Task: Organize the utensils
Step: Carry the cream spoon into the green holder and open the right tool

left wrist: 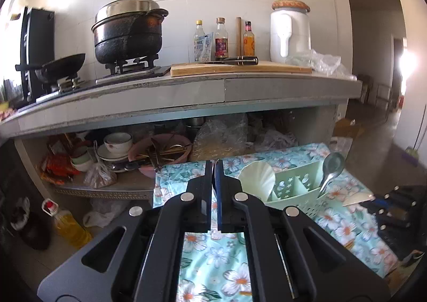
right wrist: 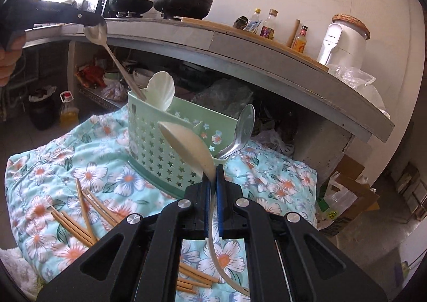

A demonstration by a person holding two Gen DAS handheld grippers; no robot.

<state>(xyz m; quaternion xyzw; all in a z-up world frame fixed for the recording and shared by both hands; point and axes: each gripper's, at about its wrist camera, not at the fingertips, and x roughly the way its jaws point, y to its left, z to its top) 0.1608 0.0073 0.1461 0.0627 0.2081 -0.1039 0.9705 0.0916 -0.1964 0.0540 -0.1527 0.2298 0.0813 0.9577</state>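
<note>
Left gripper [right wrist: 92,22] clamped on a metal spoon's [right wrist: 97,32] bowl, handle tip hidden in green caddy [right wrist: 149,139], right gripper [right wrist: 212,168] pinched a cream spoon [right wrist: 186,144] beside it, chopsticks [right wrist: 80,219] partly hidden.

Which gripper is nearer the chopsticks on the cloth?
Right. The right gripper, clamping a white spoon, is just right of the chopsticks; the left gripper, gripping a metal spoon, is raised beyond the basket.

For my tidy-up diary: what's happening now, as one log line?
left tongs: shut on metal spoon | right tongs: shut on white spoon | green basket: second metal spoon inside | chopsticks: on cloth
</note>
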